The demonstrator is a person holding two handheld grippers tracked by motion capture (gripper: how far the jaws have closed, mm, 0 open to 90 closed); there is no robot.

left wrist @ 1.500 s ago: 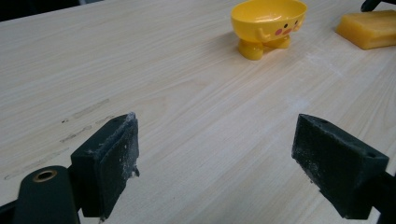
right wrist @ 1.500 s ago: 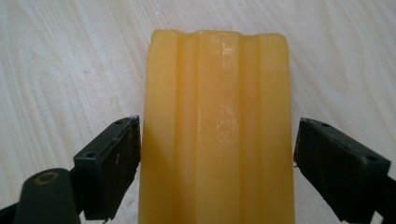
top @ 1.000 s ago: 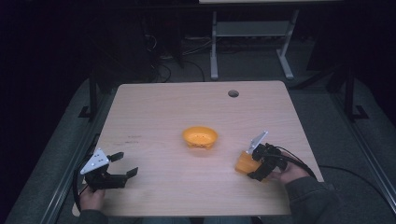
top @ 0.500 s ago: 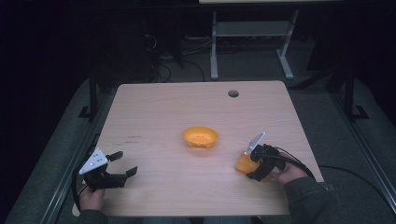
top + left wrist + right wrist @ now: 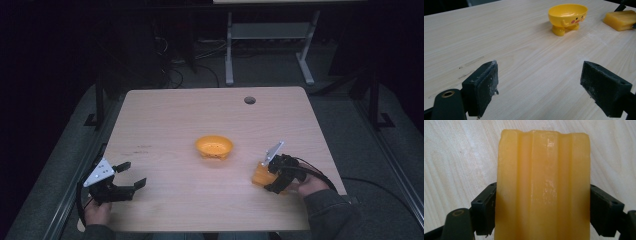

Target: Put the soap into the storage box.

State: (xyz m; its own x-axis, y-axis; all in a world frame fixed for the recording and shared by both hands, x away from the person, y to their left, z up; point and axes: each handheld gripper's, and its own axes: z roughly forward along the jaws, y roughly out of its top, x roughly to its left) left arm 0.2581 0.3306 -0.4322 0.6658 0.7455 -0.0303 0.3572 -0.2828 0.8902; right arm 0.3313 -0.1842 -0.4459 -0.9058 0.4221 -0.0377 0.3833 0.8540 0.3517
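- High view: the right gripper (image 5: 272,172) sits low at the right part of the table (image 5: 165,125), the person's right hand (image 5: 312,186) behind it, and an orange-yellow block (image 5: 260,174) lies directly at its front end — touching it, on the side that faces the table's middle.
- Right gripper view: the block (image 5: 543,185) runs lengthwise out from between the two black jaws, one pad pressed to each long side with no gap that I can make out, so the gripper is closed onto it. The block's far end reaches well past the fingertips; its near end passes out of the bottom of the picture. Ridges run along its top face, and the pale wood shows on both sides of it.
- High view again: the yellow bowl (image 5: 214,147) stands ahead of the right gripper and off to its left, near but clearly apart from the block.
- The left gripper (image 5: 131,175) is at the table's near left corner, held by the person's left hand (image 5: 96,212), well apart from the bowl and the block.
- Left gripper view: its jaws stand wide open — bare tabletop between the pads, nothing held. The bowl (image 5: 567,15), upright on small feet with a little face on its side, stands well ahead of these jaws and slightly right; the block (image 5: 620,20) lies farther right, just beyond the bowl.
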